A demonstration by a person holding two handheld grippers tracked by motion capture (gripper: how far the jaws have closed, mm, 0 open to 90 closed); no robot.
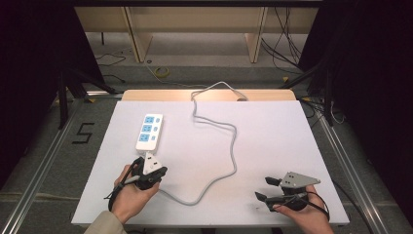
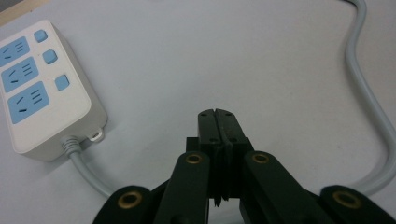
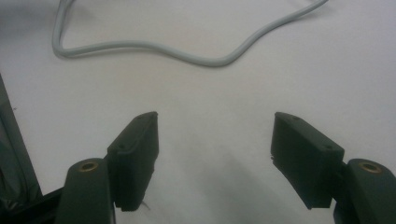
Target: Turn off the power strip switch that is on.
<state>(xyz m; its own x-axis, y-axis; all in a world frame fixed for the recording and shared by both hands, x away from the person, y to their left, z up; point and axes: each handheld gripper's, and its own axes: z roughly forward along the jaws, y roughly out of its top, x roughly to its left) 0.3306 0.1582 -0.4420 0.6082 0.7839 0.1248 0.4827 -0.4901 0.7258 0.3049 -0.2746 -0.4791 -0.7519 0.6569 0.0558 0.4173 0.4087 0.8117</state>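
my left tool (image 1: 148, 168) sits closed and empty just short of the white power strip (image 1: 149, 131) on the desk (image 1: 272, 146), while my right tool (image 1: 269, 188) rests open, well apart from it.

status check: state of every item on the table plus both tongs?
power strip: flat on the table, all three sockets empty.
cable: loose, snaking across the table and off its far edge.
left tongs: shut, nothing between the jaws, just short of the strip's cable end.
right tongs: open, empty, over bare table.
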